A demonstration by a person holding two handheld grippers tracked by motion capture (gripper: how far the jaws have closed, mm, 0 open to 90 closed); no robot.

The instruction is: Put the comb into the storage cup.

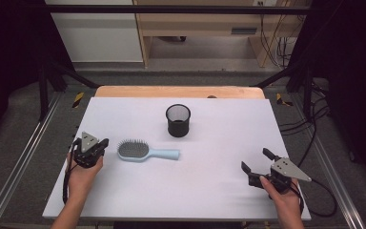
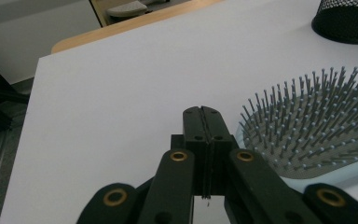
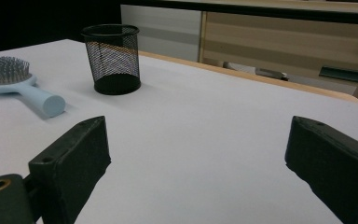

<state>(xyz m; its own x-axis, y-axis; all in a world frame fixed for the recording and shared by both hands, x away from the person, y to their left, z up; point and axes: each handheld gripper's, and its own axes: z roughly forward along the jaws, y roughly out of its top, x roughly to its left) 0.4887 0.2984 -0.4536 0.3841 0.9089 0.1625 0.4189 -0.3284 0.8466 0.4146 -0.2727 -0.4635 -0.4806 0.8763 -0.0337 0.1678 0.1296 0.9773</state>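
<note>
Hairbrush (image 1: 147, 151) — light blue paddle type, lying flat on the white table (image 1: 219, 191), bristles up (grey pins on a grey pad). Head points to the table's left, handle to its right. Mesh cup (image 1: 178, 120) — black, round, upright, open top — stands beyond the handle end, apart.
</note>
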